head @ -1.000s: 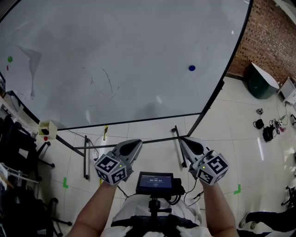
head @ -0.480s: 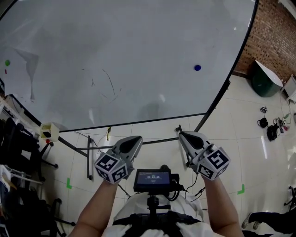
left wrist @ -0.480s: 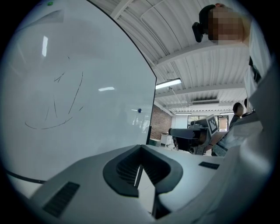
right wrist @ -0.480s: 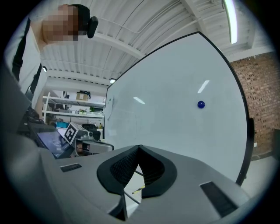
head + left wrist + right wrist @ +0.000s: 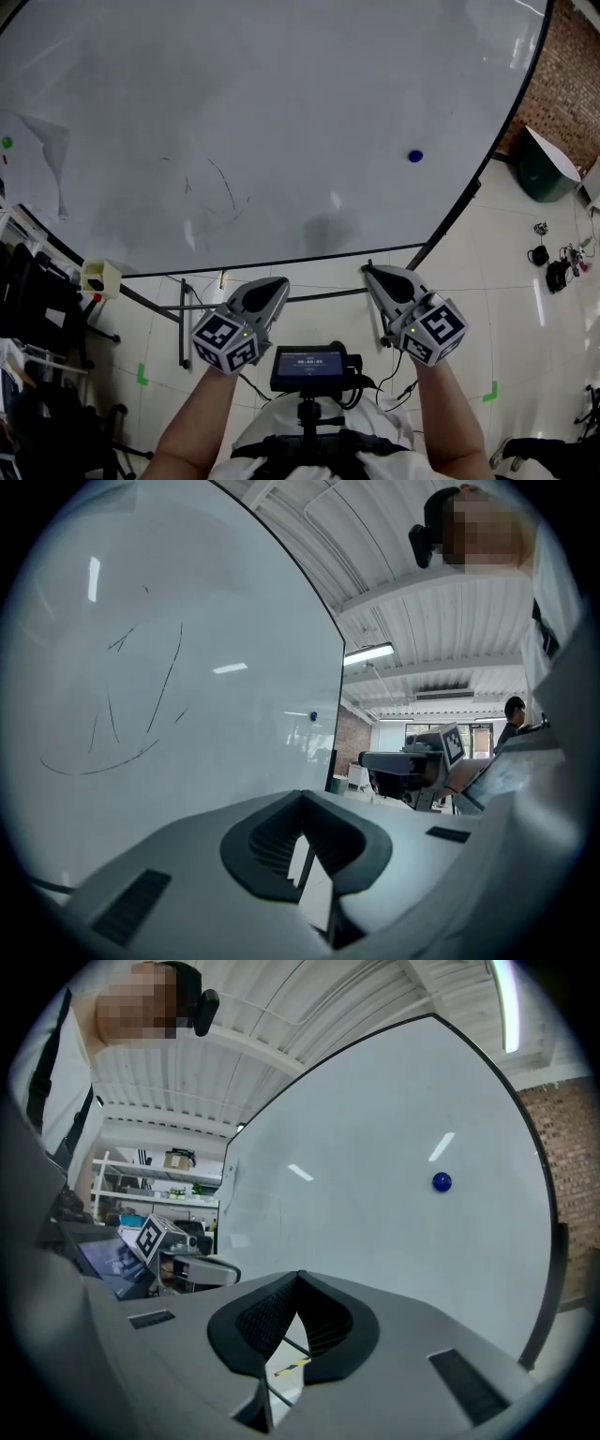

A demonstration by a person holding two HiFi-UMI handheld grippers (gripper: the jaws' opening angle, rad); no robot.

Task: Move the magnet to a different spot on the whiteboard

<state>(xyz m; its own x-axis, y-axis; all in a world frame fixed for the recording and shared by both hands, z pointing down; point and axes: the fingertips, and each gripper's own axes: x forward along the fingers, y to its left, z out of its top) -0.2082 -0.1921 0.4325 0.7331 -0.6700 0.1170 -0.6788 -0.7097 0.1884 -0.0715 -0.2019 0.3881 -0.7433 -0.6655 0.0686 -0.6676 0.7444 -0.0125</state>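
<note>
Blue magnet (image 5: 415,156) sits untouched on the whiteboard (image 5: 281,94) near its right edge, well apart from the left gripper (image 5: 277,282) and right gripper (image 5: 369,271), both clenched on nothing short of its bottom edge, so I judge the whole move remains ahead.

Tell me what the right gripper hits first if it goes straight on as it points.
Probably bare whiteboard, left of and below the blue magnet; the right gripper aims there, though depth is unclear.
</note>
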